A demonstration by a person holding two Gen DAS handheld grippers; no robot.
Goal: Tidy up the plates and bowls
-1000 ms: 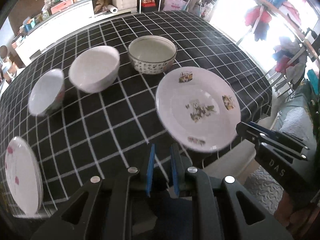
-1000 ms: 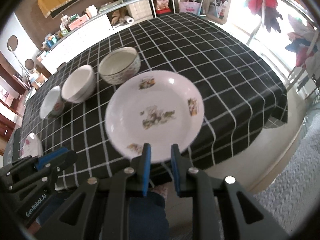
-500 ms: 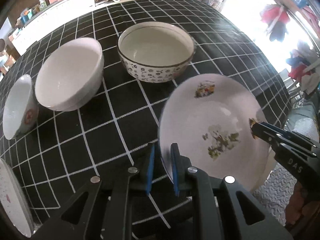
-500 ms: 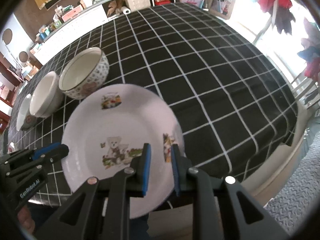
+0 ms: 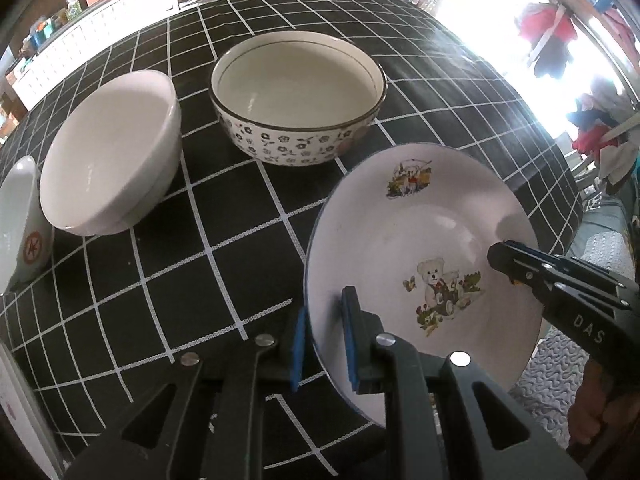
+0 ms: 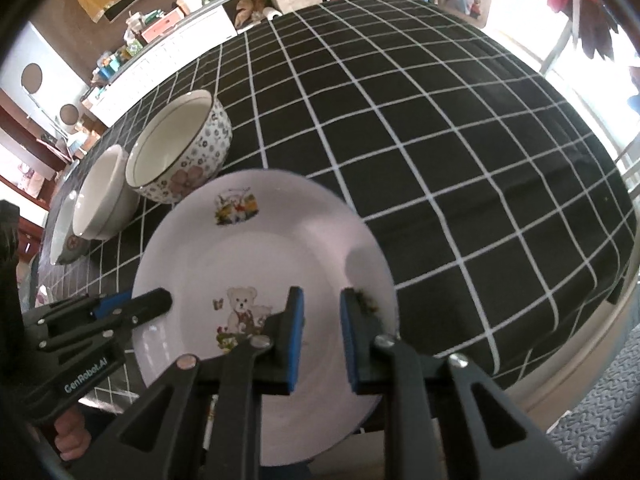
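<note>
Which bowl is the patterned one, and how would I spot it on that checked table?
On the black checked tablecloth, three bowls stand in a row beyond the teddy bear plate. The patterned bowl is the one at the right end, nearest that plate, beside the plain white bowl. Only it has small dark flowers outside and a thin dark line around its rim.

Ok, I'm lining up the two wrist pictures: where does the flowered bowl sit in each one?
Left wrist: the flowered bowl sits top centre, beyond the teddy plate.
Right wrist: the same bowl is upper left, just past the plate's far rim.
Shared landmark: the plain white bowl stands right beside it in both views.
</note>
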